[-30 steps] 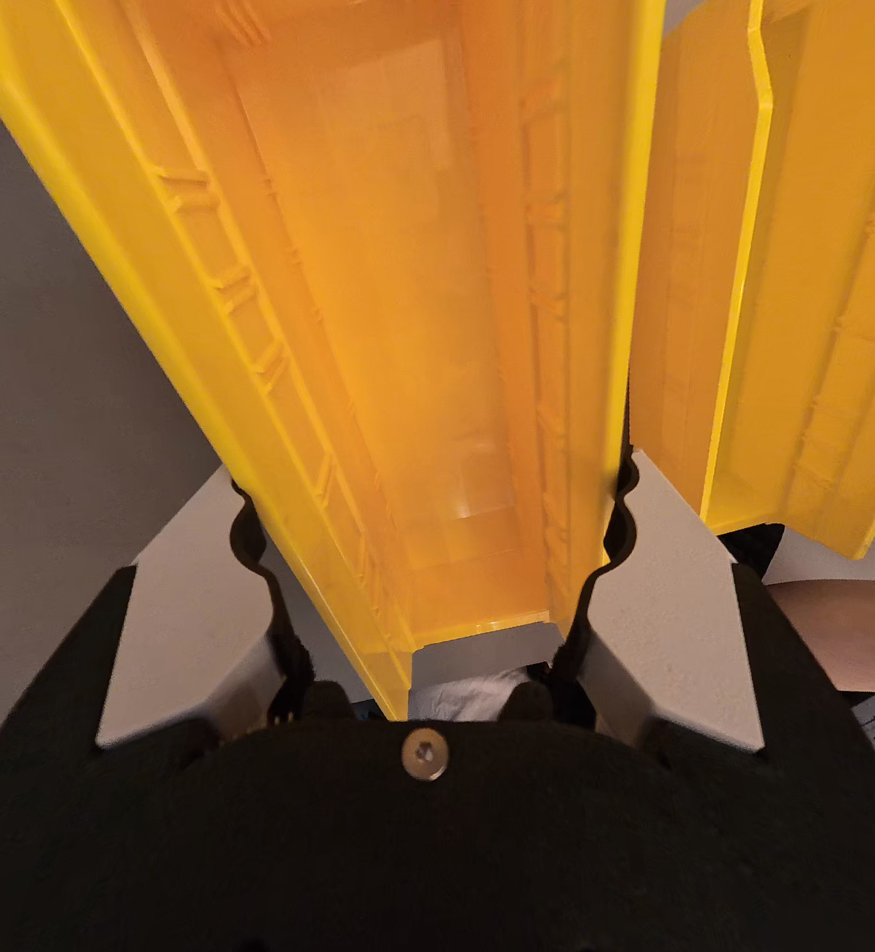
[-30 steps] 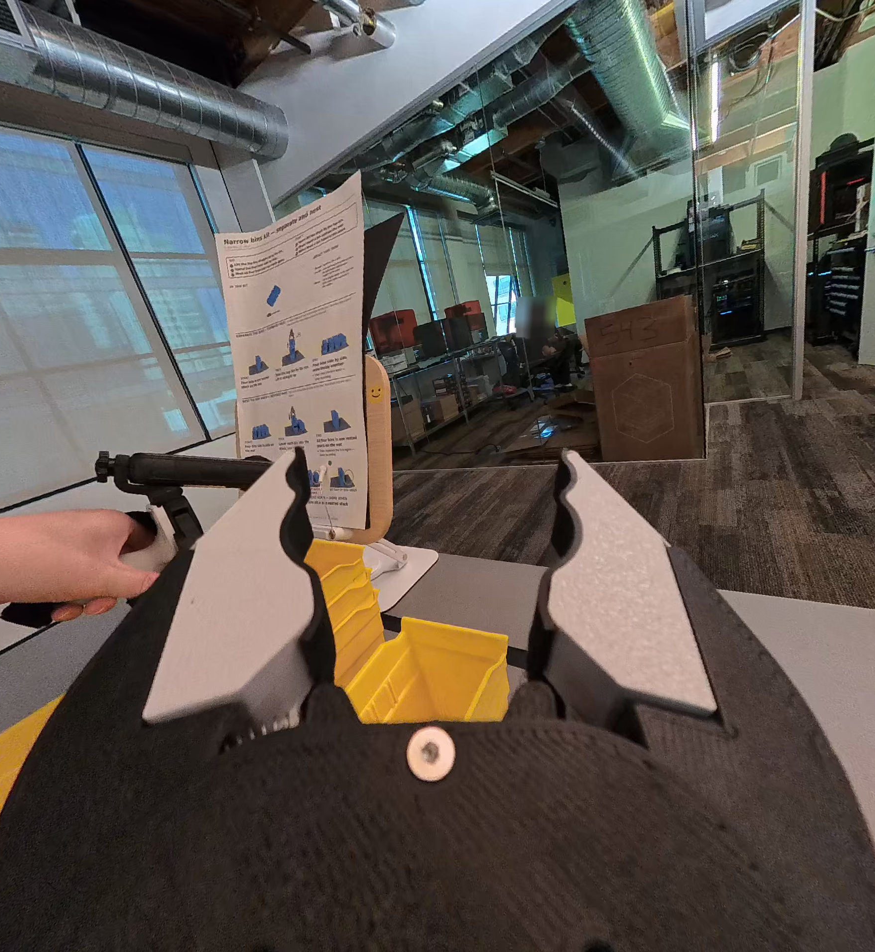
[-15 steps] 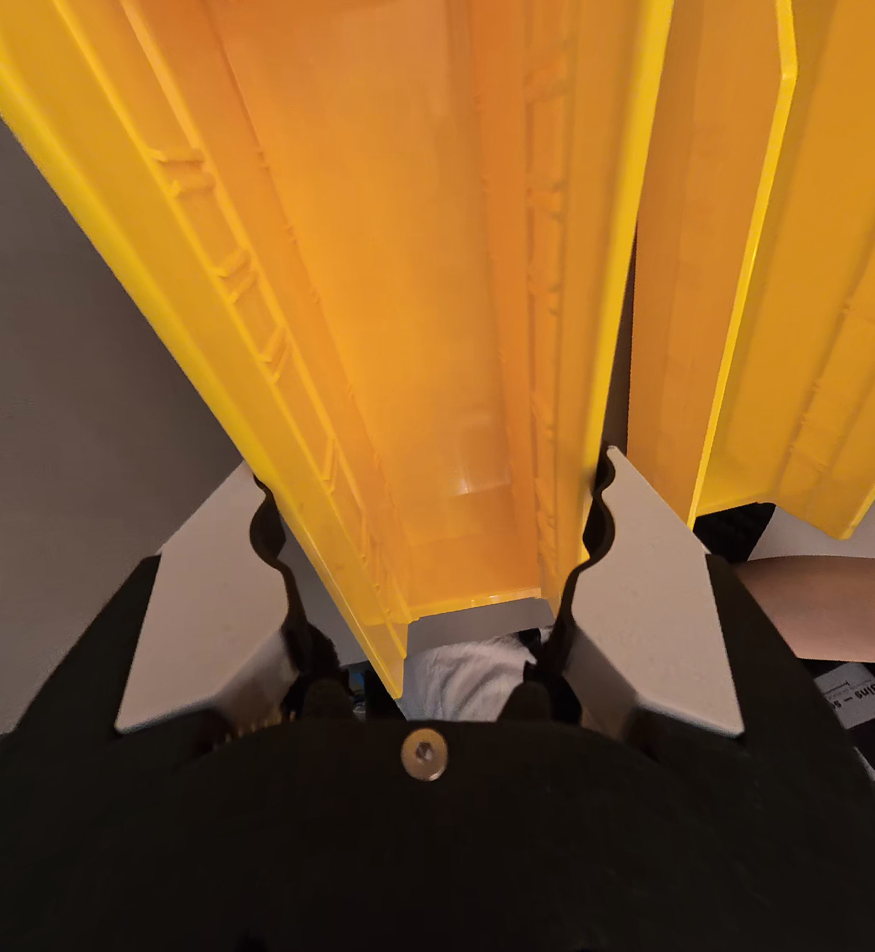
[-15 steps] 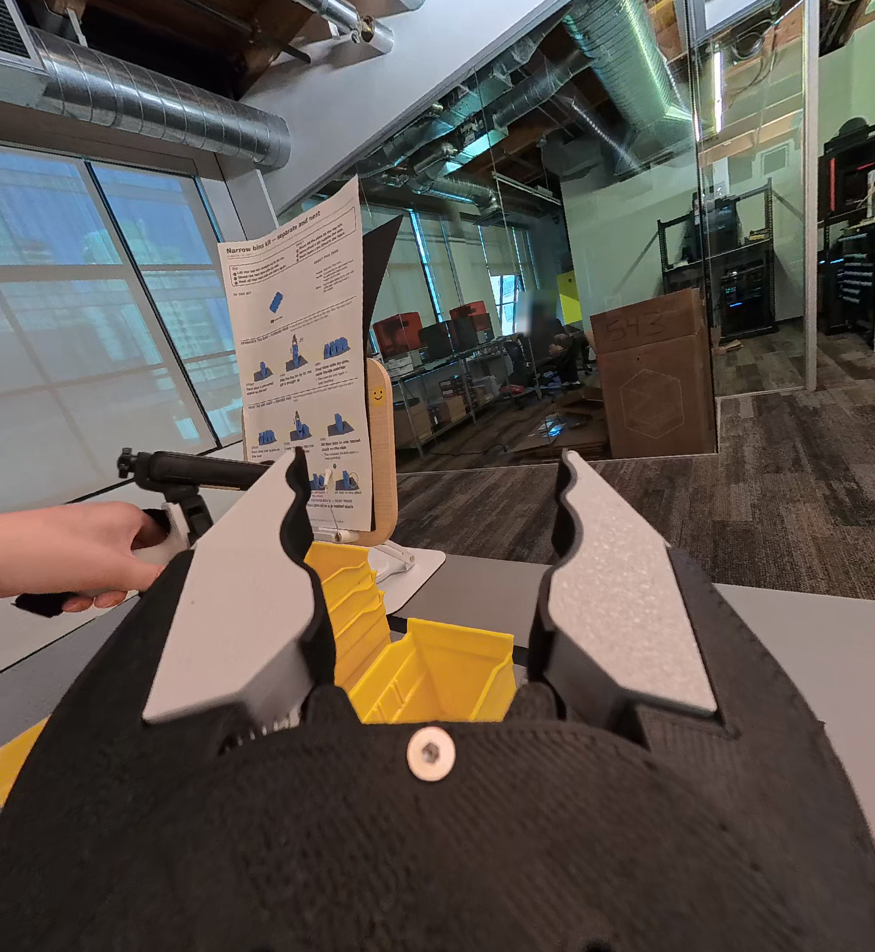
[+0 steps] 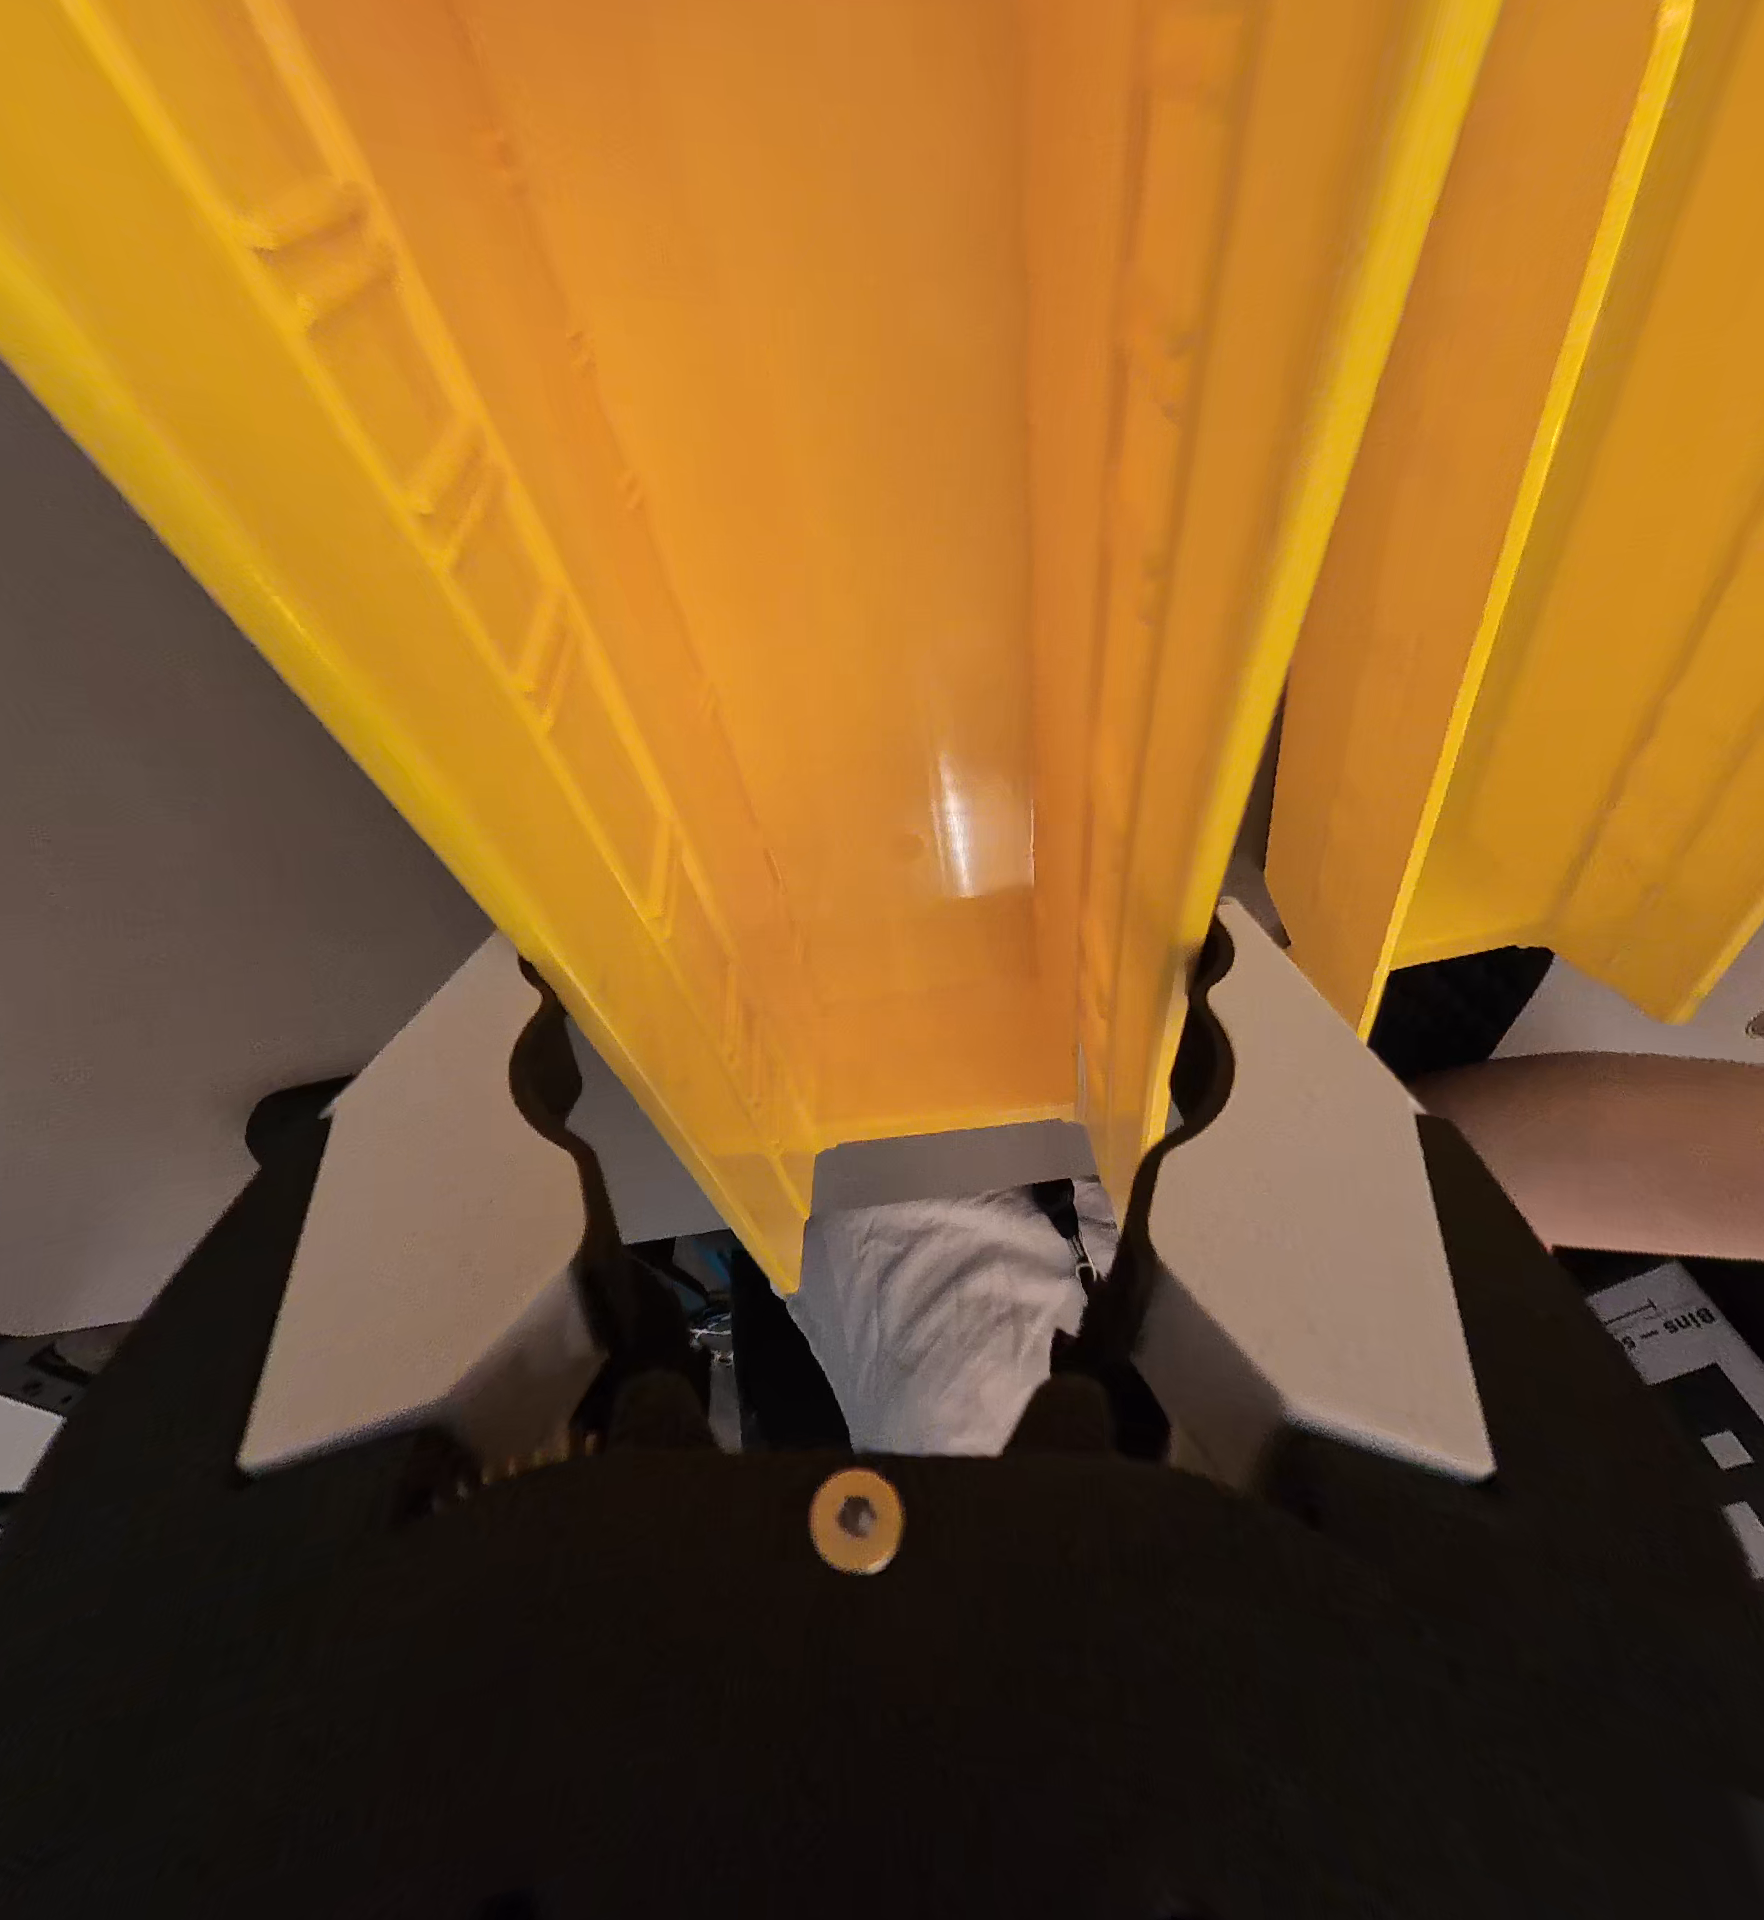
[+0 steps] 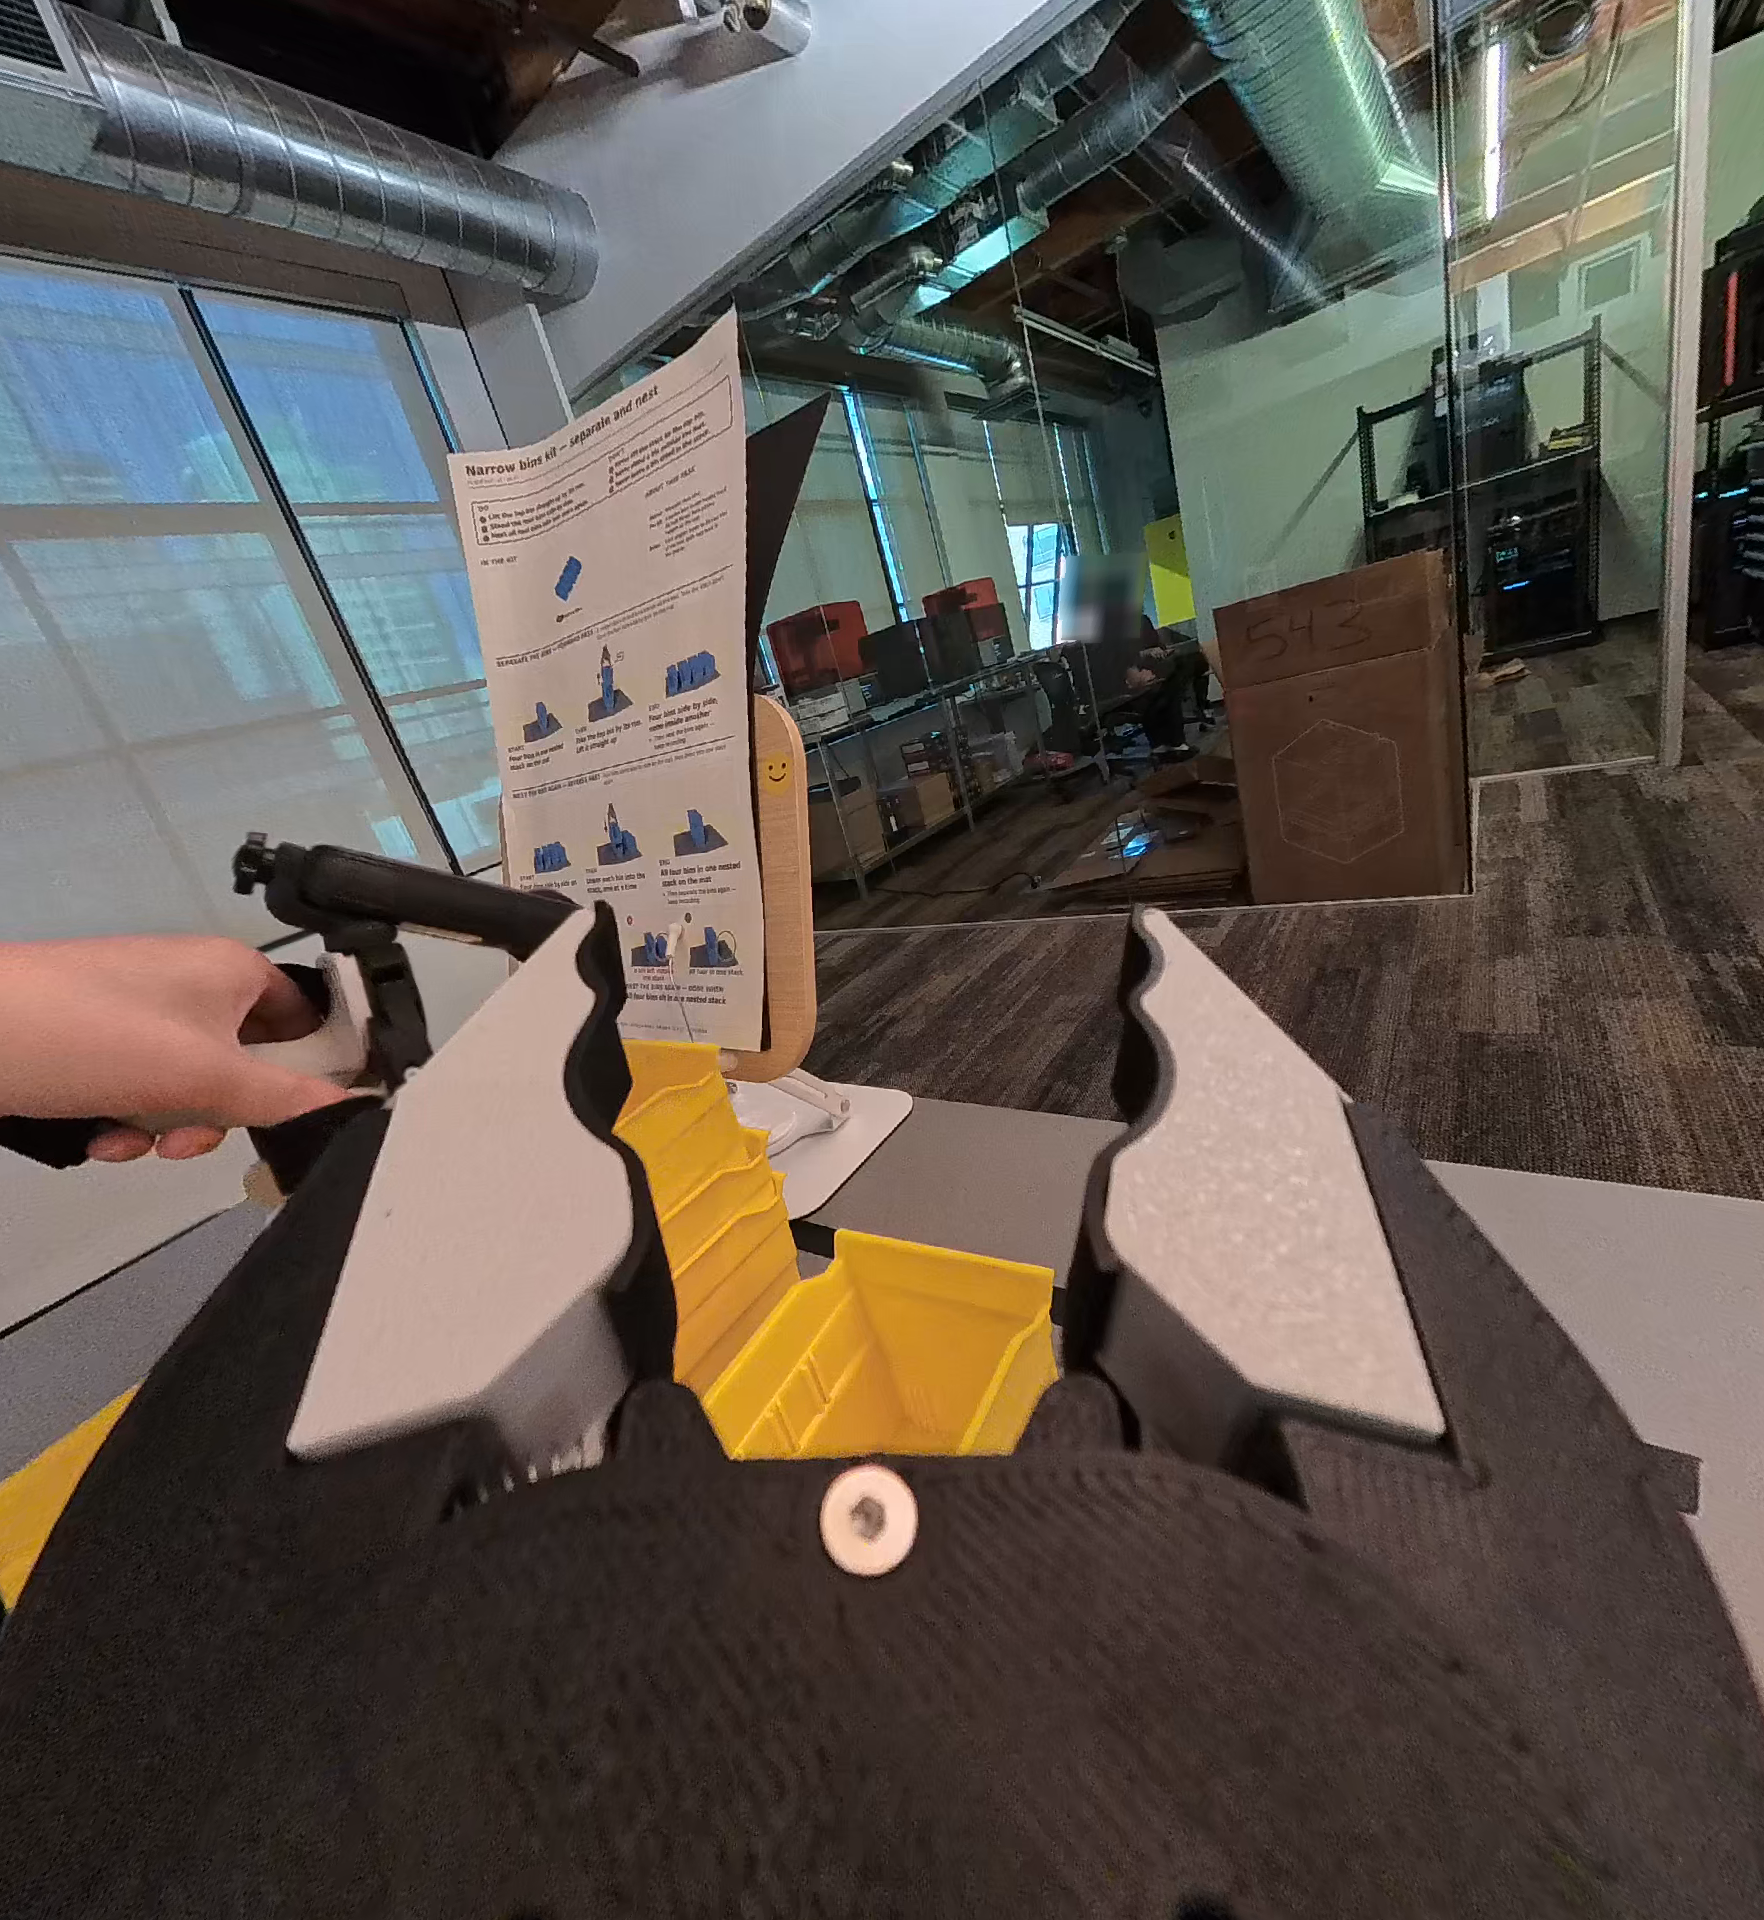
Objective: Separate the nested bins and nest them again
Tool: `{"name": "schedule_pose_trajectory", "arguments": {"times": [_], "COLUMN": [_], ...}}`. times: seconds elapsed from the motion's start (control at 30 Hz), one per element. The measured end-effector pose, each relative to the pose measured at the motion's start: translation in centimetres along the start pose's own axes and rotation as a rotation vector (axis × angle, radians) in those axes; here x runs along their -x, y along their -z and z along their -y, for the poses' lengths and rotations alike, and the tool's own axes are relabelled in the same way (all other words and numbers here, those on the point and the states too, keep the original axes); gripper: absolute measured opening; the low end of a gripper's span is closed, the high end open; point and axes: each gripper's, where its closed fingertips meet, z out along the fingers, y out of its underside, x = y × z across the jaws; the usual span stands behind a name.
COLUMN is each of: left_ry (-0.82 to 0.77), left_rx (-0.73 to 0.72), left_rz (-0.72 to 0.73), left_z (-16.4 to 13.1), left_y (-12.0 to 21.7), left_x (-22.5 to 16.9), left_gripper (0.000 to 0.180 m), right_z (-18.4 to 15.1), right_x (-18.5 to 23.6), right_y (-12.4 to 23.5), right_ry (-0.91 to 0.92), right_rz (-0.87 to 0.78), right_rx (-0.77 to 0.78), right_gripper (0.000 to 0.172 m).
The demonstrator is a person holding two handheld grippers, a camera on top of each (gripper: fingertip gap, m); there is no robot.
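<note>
Left wrist view hugs yellow bins (image 5: pixel 857 520) – right's, above them, faces outward.

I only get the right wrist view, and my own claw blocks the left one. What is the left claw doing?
Observer: The left claw straddles a long yellow bin, with its fingertips against both side walls.
Operator: Anything inside that bin?
Observer: No, its floor is bare.
Operator: What's next to it?
Observer: A second yellow bin lies alongside on its right, with a narrow gap between them.
</note>
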Motion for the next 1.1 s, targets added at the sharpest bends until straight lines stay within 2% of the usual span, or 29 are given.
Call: {"name": "schedule_pose_trajectory", "arguments": {"times": [0.33,0.57,0.67,0.77,0.93,1.1], "left_ry": [-0.042,-0.042,-0.035,-0.001,0.074,0.131], "left_rx": [-0.022,-0.106,-0.107,-0.1,-0.086,-0.038], "left_rz": [0.014,-0.039,-0.045,-0.018,0.034,0.008], "left_z": [-2.7,-3.7,-4.6,-5.6,-6.8,-7.2], "left_y": [3.2,7.5,9.2,10.1,9.2,5.5], "left_x": [1.1,1.5,2.7,5.6,11.4,15.6], "left_gripper": [0.118,0.119,0.119,0.12,0.119,0.119], "right_z": [-0.3,-1.1,-1.2,-1.2,-1.2,-1.4], "right_x": [0.0,0.2,0.2,0.1,-0.3,-0.3], "right_y": [-0.2,-0.7,-0.7,-0.7,-0.6,-0.7], "right_ry": [-0.008,0.004,0.011,0.009,0.005,0.014], "right_rz": [0.004,0.004,0.002,-0.001,-0.009,-0.014], "right_rx": [0.01,0.042,0.049,0.048,0.05,0.06], "right_gripper": [0.096,0.095,0.096,0.095,0.095,0.096]}}
